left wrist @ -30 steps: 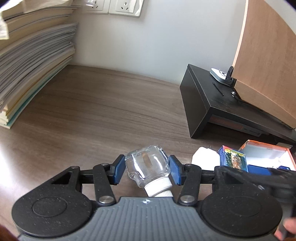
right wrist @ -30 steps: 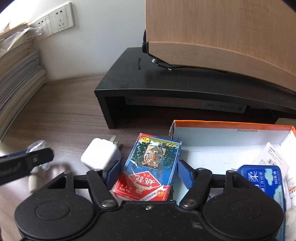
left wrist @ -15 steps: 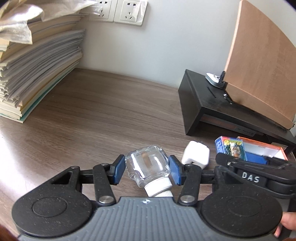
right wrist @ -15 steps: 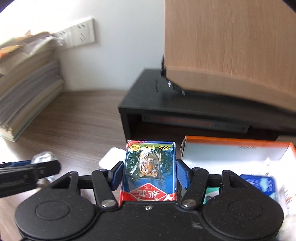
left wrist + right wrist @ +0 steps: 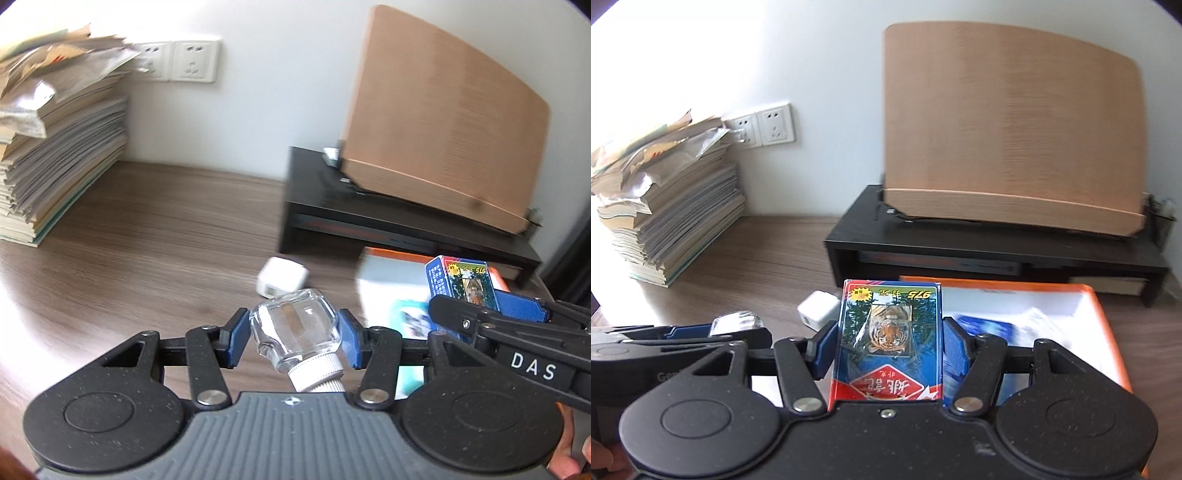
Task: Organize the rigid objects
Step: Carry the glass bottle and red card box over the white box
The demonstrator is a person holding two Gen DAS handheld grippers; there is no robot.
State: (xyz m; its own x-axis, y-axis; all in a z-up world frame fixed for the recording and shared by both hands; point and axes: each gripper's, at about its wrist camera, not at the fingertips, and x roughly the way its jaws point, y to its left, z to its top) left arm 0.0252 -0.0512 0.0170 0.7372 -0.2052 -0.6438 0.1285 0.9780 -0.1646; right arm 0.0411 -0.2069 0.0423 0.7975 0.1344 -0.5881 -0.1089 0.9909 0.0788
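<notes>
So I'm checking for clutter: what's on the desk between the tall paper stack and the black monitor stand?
Bare brown wooden desk from paper stack to black stand; the left wrist view shows it.

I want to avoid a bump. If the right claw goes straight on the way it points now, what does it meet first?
Probably the orange box: the right claw, shut on the card pack, points down over its near part. The black stand lies further behind. Depth is unclear, so this is a guess.

The orange box (image 5: 1104, 314) holds blurred, unreadable contents (a blue item (image 5: 988, 326) among them). Its right side is cut off by the right gripper's body.
</notes>
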